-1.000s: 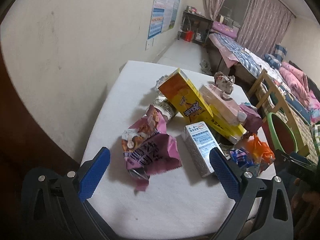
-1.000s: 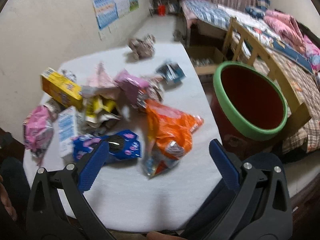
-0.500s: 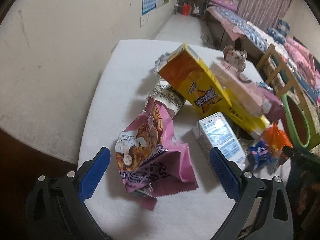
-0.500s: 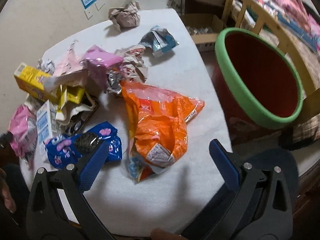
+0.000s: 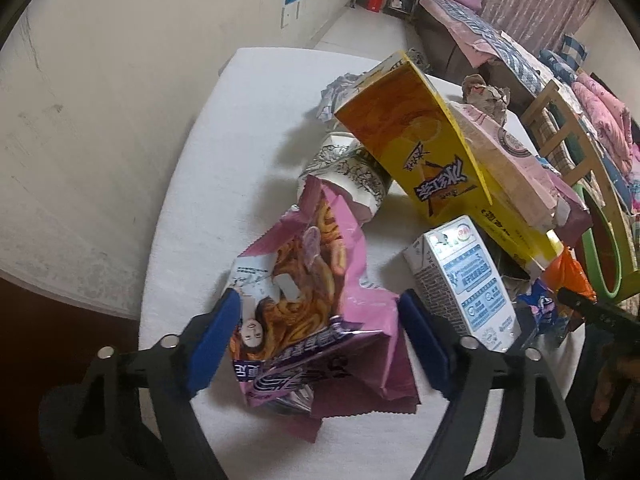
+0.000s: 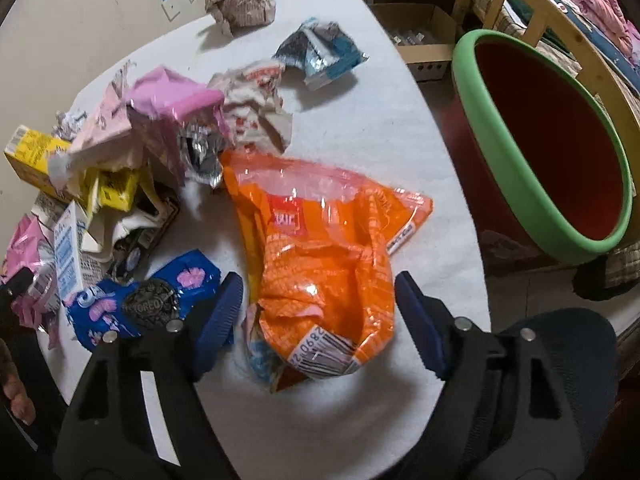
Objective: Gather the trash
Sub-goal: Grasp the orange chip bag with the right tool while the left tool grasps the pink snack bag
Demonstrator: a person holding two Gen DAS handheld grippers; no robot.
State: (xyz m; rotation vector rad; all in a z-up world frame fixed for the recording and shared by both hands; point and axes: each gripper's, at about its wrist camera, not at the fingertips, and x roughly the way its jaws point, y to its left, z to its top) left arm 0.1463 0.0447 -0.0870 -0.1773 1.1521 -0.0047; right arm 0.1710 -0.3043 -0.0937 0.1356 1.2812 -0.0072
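A pink snack bag lies on the white table. My left gripper points down over it, its jaws closing, with the blue pads flanking the bag's two edges and not visibly pressing. In the right wrist view an orange snack bag lies near the table's front edge. My right gripper straddles its lower end, jaws closing, with a thin gap at each pad. A red bin with a green rim stands just off the table's right side.
A yellow box, a milk carton and a paper cup crowd the pink bag. A blue Oreo wrapper, crumpled paper and a blue-white wrapper lie around the orange one. The wall borders the table's left.
Both grippers have come down and closer to the table. Each pair of jaws has narrowed from wide open, the left around the pink bag, the right around the orange bag.
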